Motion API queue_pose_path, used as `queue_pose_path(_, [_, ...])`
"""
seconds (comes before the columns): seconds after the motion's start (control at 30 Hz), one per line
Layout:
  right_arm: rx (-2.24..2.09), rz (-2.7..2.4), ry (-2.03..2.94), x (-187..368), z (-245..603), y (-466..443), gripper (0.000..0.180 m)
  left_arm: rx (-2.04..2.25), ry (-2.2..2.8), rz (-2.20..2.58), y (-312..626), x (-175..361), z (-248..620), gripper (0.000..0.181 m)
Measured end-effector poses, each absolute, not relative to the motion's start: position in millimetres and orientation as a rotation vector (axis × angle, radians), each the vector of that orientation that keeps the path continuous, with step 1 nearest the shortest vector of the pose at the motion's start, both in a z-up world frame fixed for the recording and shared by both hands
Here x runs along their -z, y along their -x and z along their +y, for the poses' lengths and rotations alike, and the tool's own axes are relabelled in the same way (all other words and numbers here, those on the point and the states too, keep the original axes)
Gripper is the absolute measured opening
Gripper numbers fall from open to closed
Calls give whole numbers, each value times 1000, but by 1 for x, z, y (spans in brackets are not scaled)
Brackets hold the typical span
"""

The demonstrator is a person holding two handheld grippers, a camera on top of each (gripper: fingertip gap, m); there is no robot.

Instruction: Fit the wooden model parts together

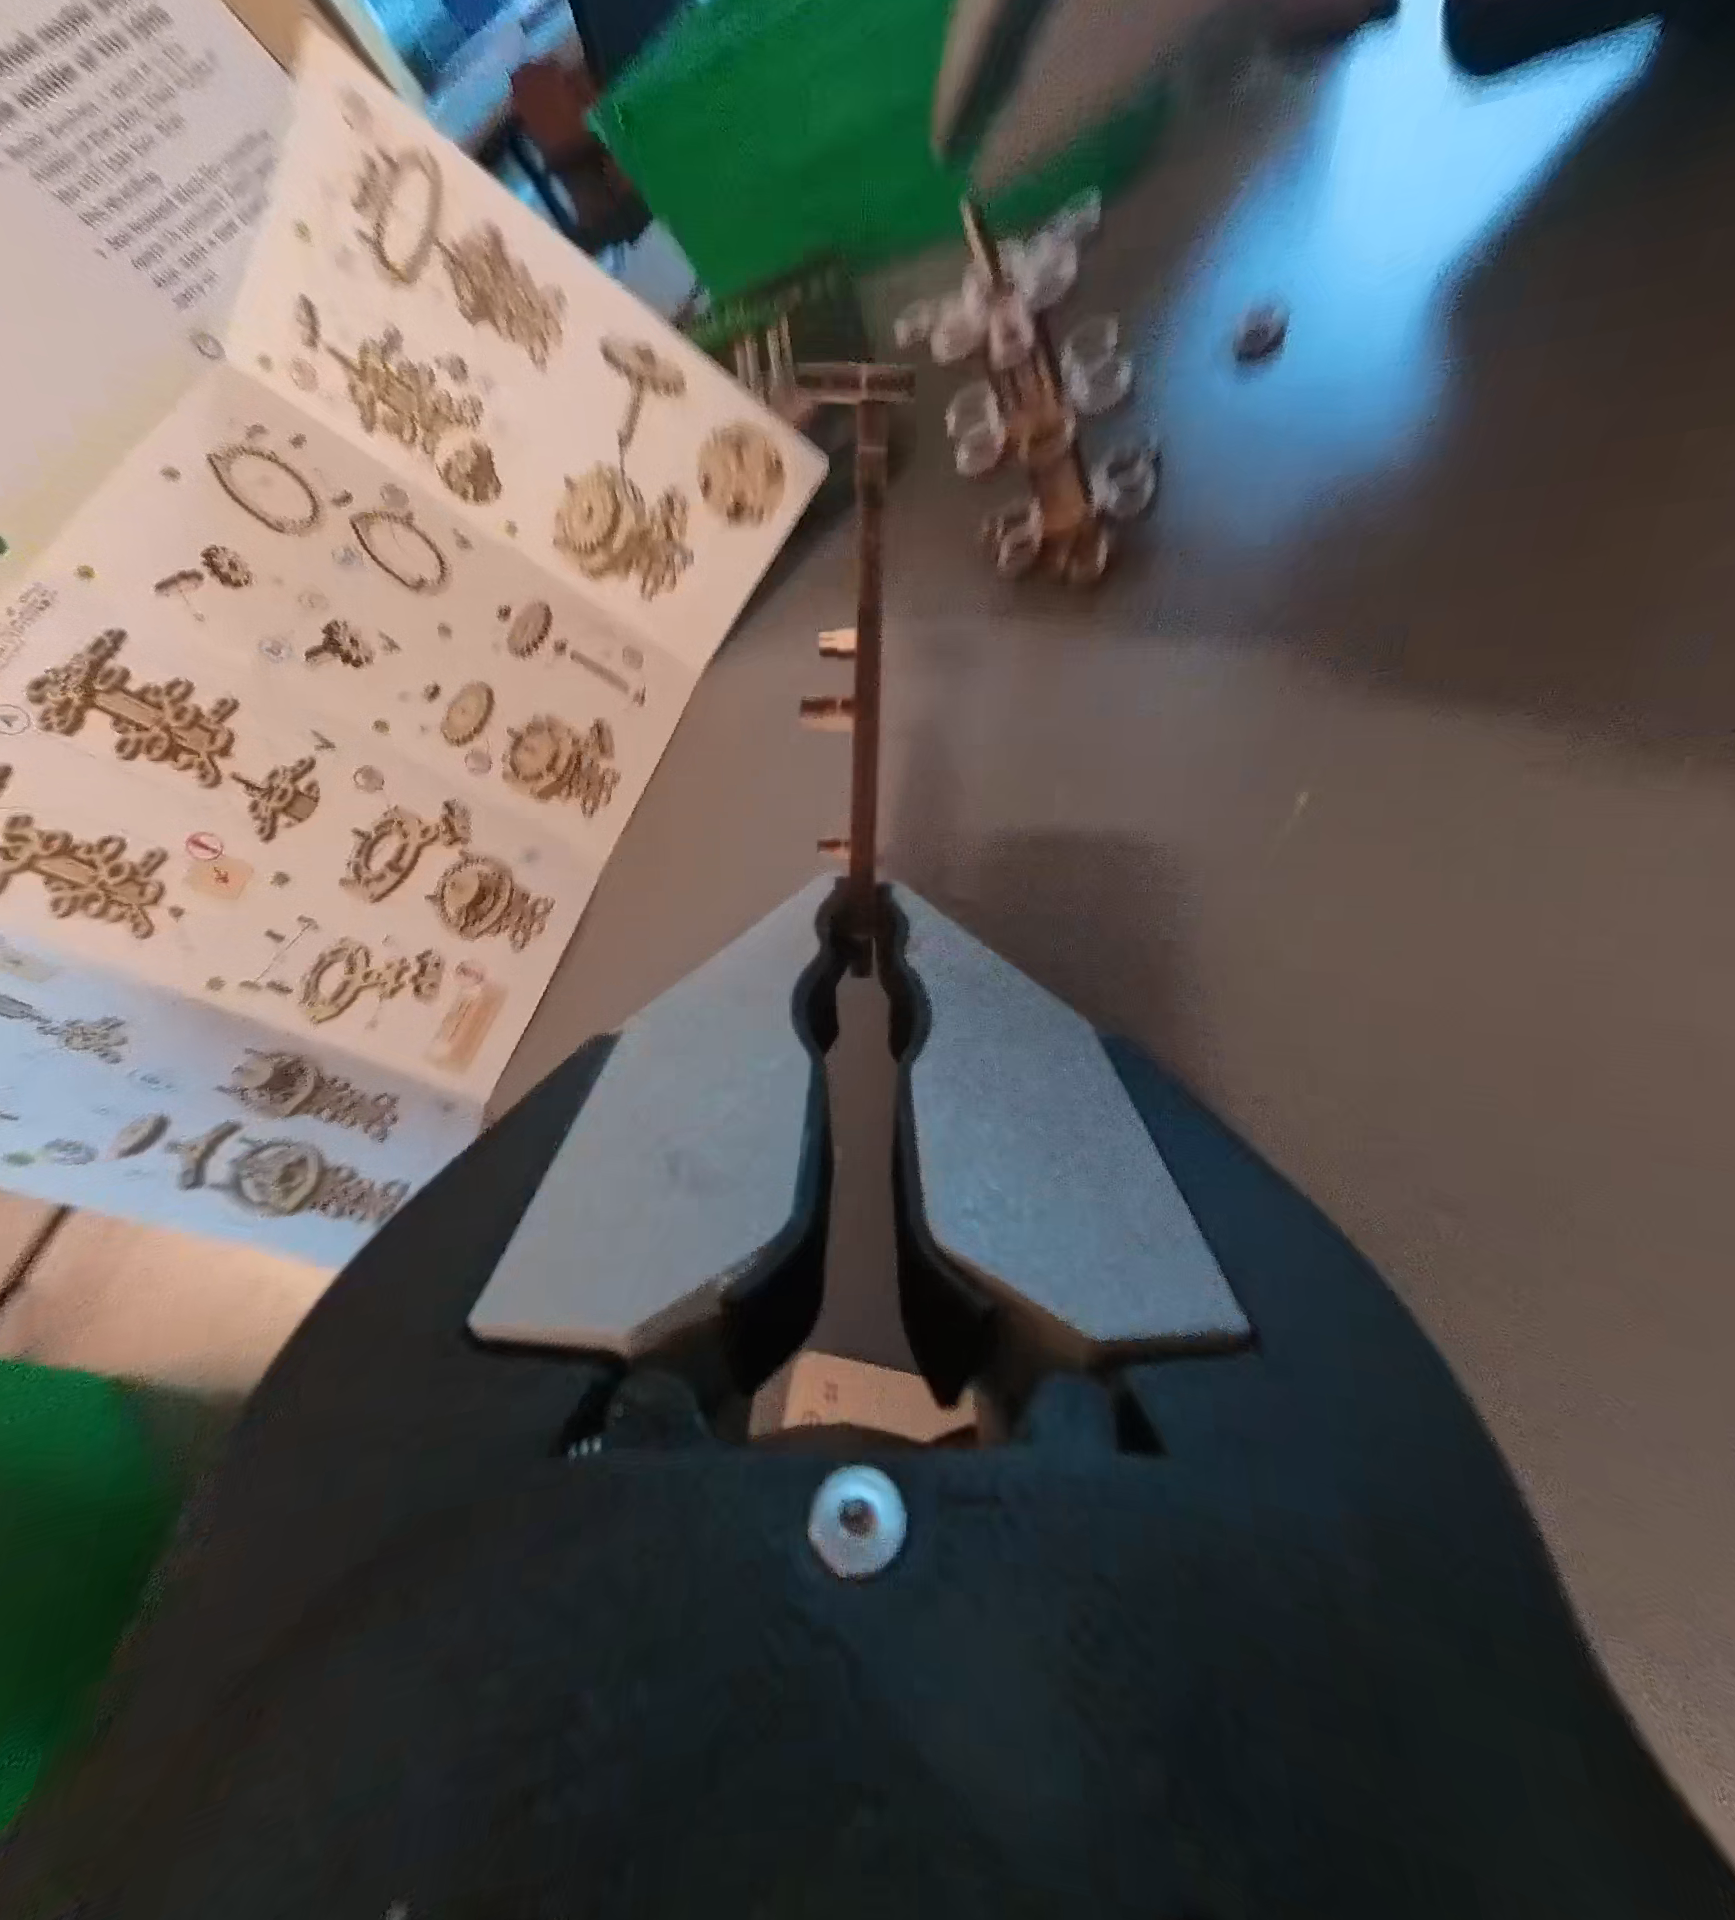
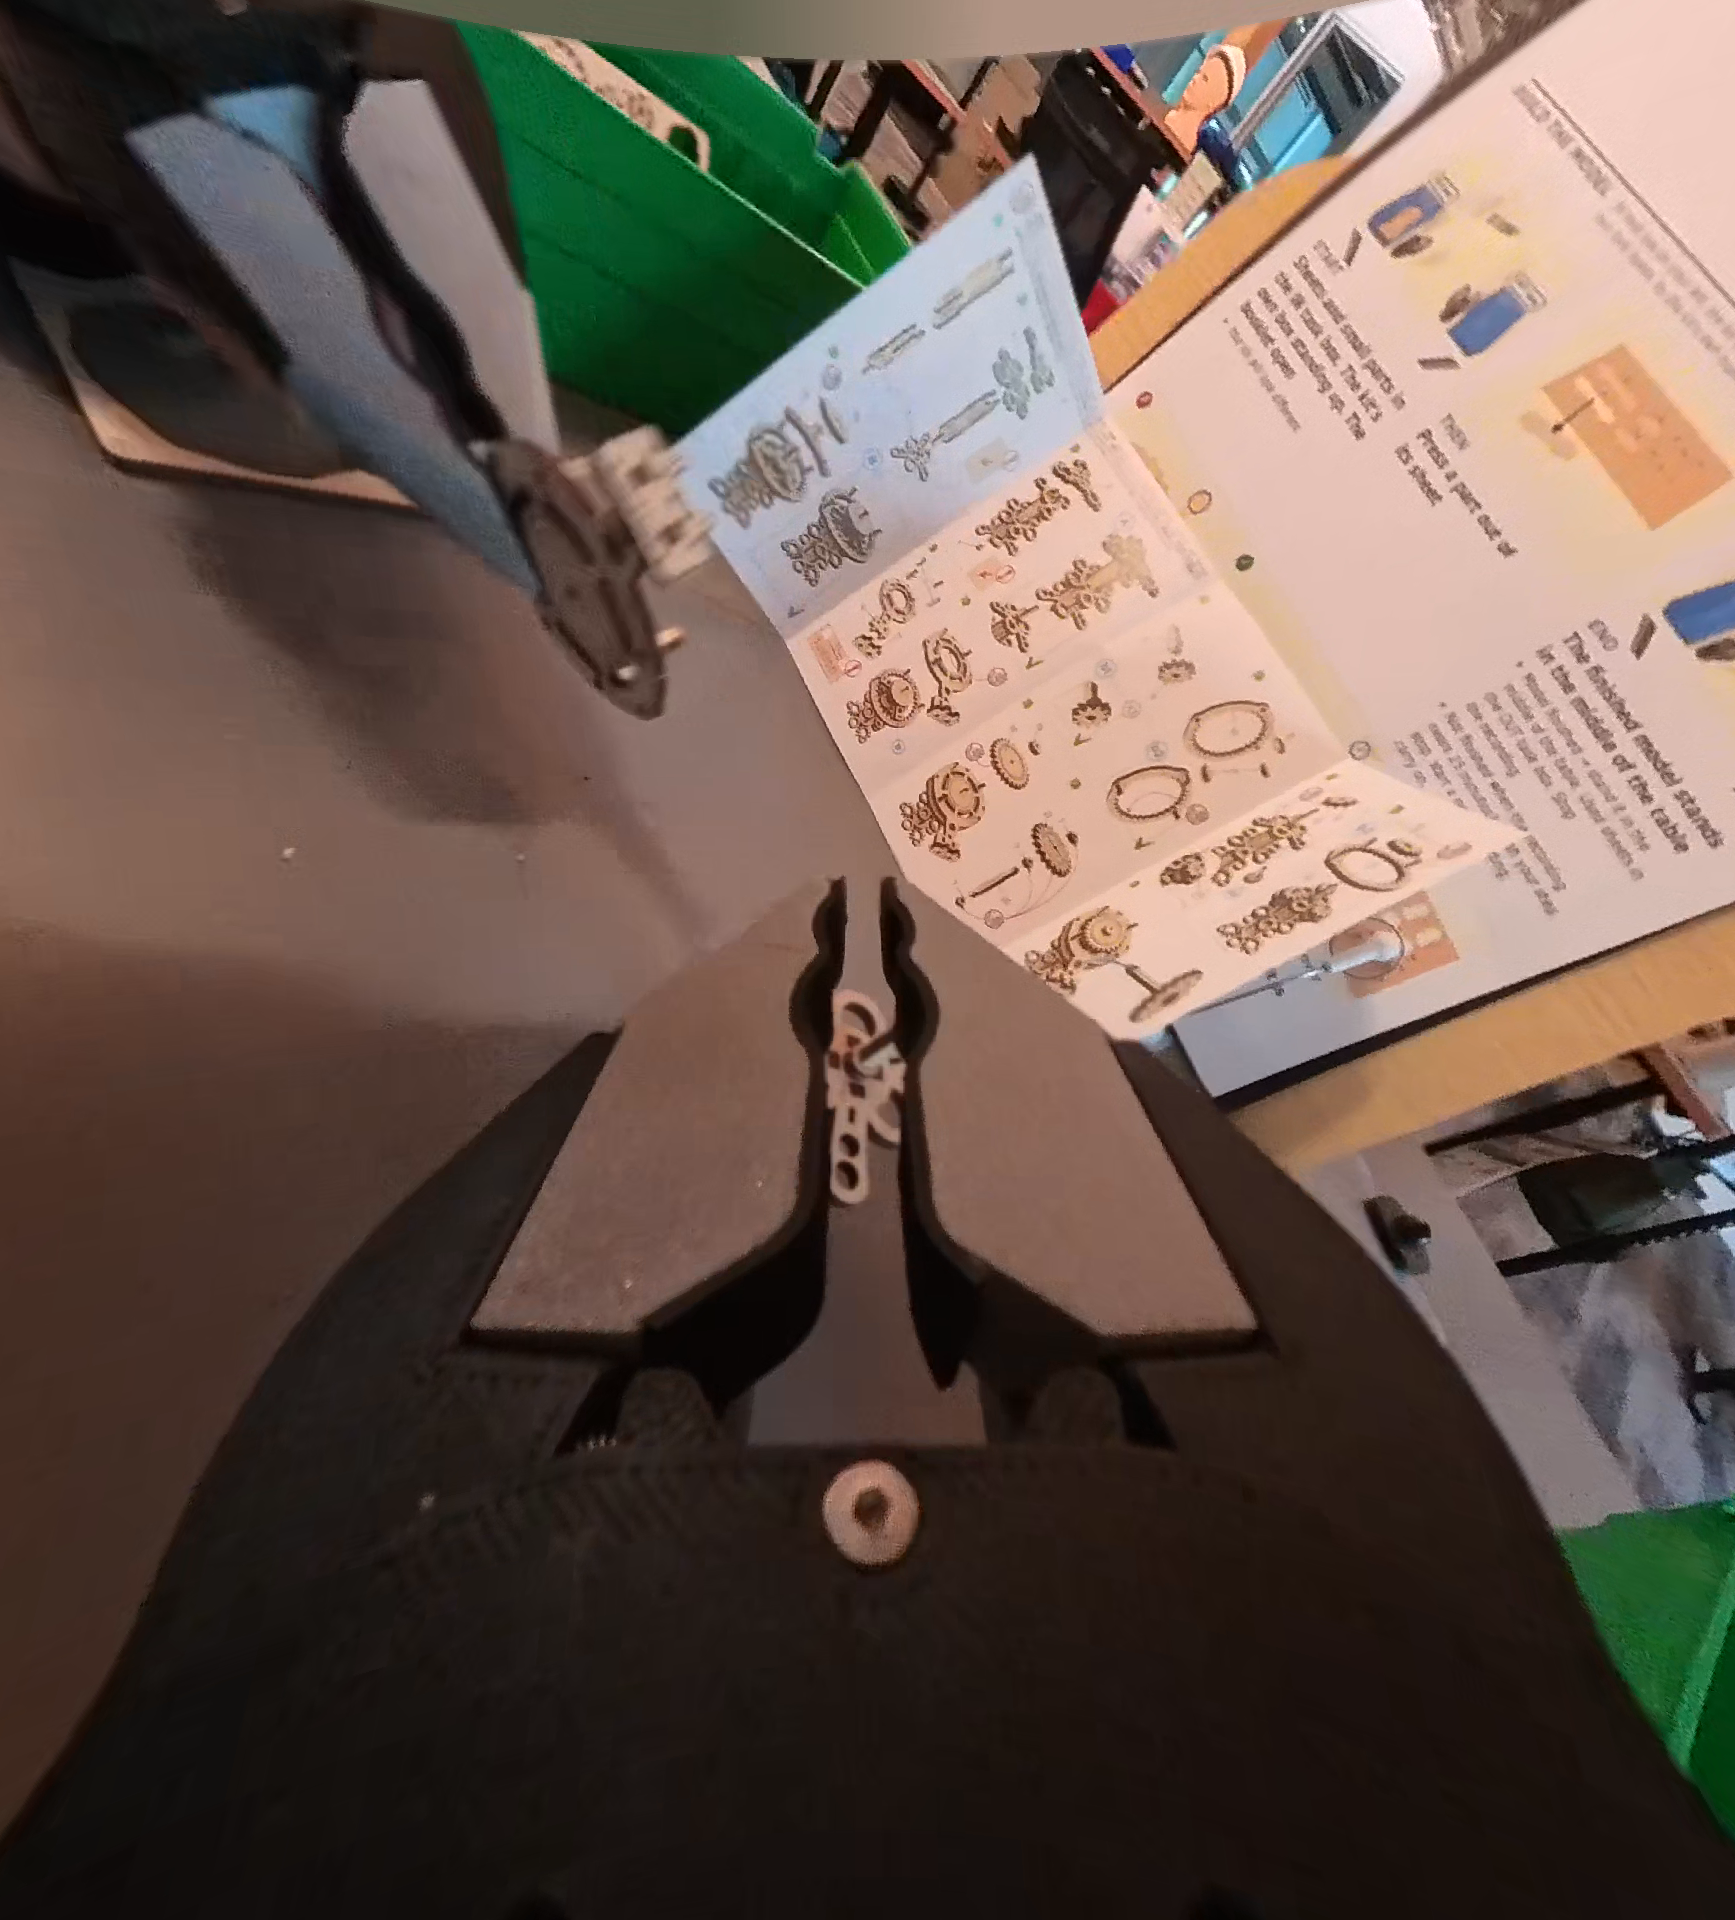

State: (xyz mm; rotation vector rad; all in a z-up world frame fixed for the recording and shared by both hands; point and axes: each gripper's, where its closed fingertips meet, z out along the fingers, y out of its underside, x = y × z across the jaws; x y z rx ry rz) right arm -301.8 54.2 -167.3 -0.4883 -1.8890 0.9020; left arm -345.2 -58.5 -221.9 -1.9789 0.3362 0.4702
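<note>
My left gripper (image 1: 861, 940) is shut on a thin dark wooden part (image 1: 868, 665), seen edge-on, with short pegs (image 1: 832, 709) sticking out to its left. The right wrist view shows the same left gripper (image 2: 572, 561) at upper left, holding that part as a round wooden disc (image 2: 595, 603) with pegs. My right gripper (image 2: 861, 904) is shut on a pale openwork wooden part (image 2: 861, 1091) that sits deep between its fingers. In the left wrist view this ringed openwork part (image 1: 1045, 416) hangs ahead and to the right of the disc, apart from it, under a blurred shape.
A folded instruction sheet (image 1: 343, 623) with assembly drawings lies on the grey table (image 1: 1362, 935) to the left; it also shows in the right wrist view (image 2: 1102, 675), beside a larger printed sheet (image 2: 1569, 468). Green bins (image 1: 790, 135) (image 2: 676, 239) stand behind. Another green bin (image 2: 1715, 1683) is at lower right. The grippers' ends are close to 15 cm from one another.
</note>
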Motion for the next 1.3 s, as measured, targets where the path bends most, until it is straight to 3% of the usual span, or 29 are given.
queue_pose_path(0.6, [-1020,-1717,735,144,129,313,2,-691,1858,582,357,223,-84,0])
queue_pose_path(1.3, [-1030,-1737,669,136,107,307,3,-612,1872,409,370,213,-83,1])
